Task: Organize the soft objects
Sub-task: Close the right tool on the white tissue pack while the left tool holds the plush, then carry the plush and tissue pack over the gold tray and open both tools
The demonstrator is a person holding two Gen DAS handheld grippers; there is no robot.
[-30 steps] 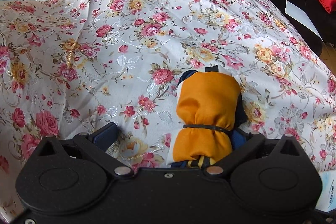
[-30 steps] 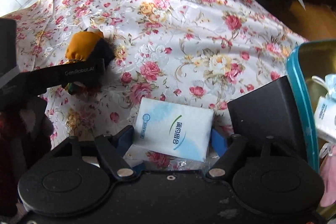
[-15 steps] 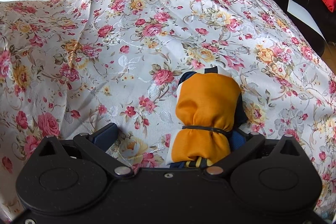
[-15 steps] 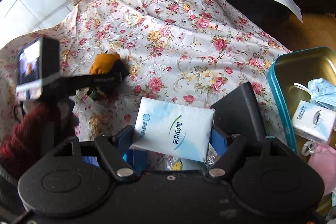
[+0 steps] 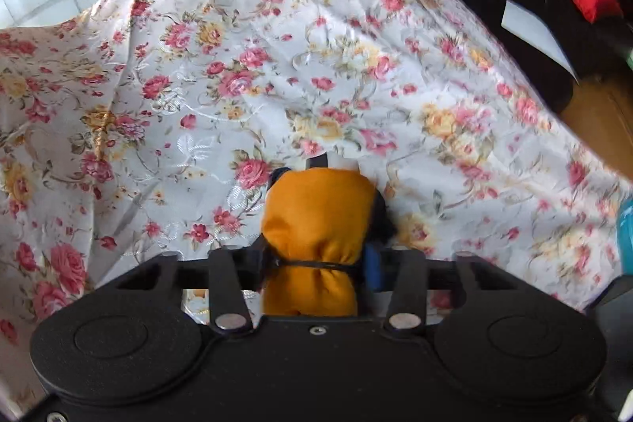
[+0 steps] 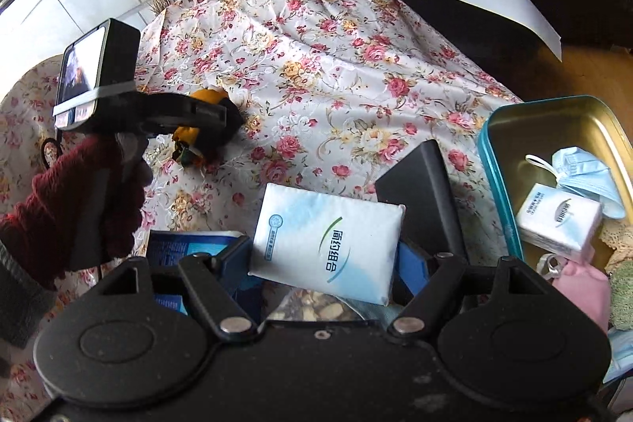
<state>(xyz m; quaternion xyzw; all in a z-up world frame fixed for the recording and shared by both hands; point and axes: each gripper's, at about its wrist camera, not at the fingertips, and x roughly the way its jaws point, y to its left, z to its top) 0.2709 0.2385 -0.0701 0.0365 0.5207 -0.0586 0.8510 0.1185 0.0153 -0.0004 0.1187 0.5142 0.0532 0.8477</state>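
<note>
My left claw (image 5: pixel 316 256) has just been closing and now clenches the orange cloth bundle (image 5: pixel 316 224) at its tied waist, low in the middle of the left wrist view, on the flowered cloth (image 5: pixel 277 66). In the right wrist view that bundle sits at middle left. My right claw (image 6: pixel 324 256) grasps a white tissue pack (image 6: pixel 328 240) at lower centre. At the right edge a teal tin (image 6: pixel 490 161) holds another tissue pack (image 6: pixel 558 220) and a face mask (image 6: pixel 581 173).
</note>
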